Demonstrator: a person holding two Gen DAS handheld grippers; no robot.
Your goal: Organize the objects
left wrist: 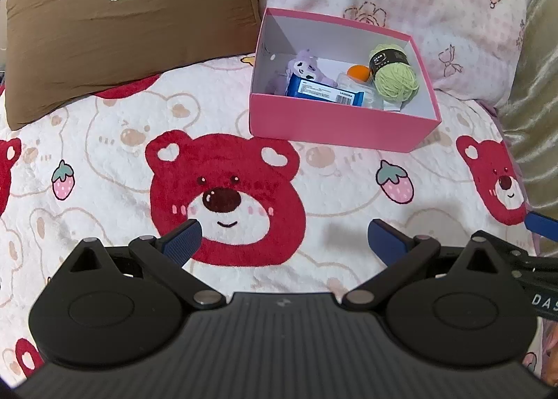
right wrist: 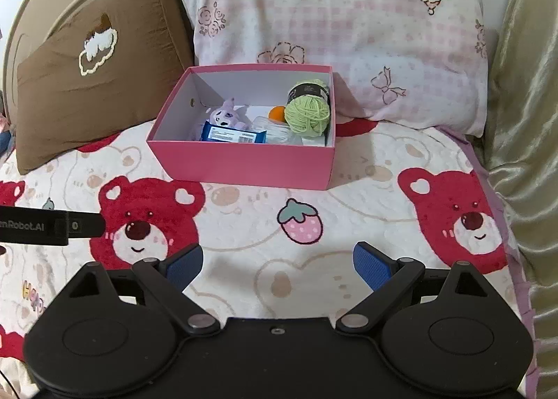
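A pink box sits on the bear-print blanket in front of the pillows. Inside it lie a purple plush toy, a blue packet, an orange ball, a clear plastic item and a green yarn ball. My left gripper hovers over the blanket, short of the box, open with nothing between its fingers. My right gripper also stands open and empty, nearer than the box.
A brown pillow leans at the back left and a pink patterned pillow behind the box. A shiny olive cover borders the right side. The left device's side shows at the right view's left edge.
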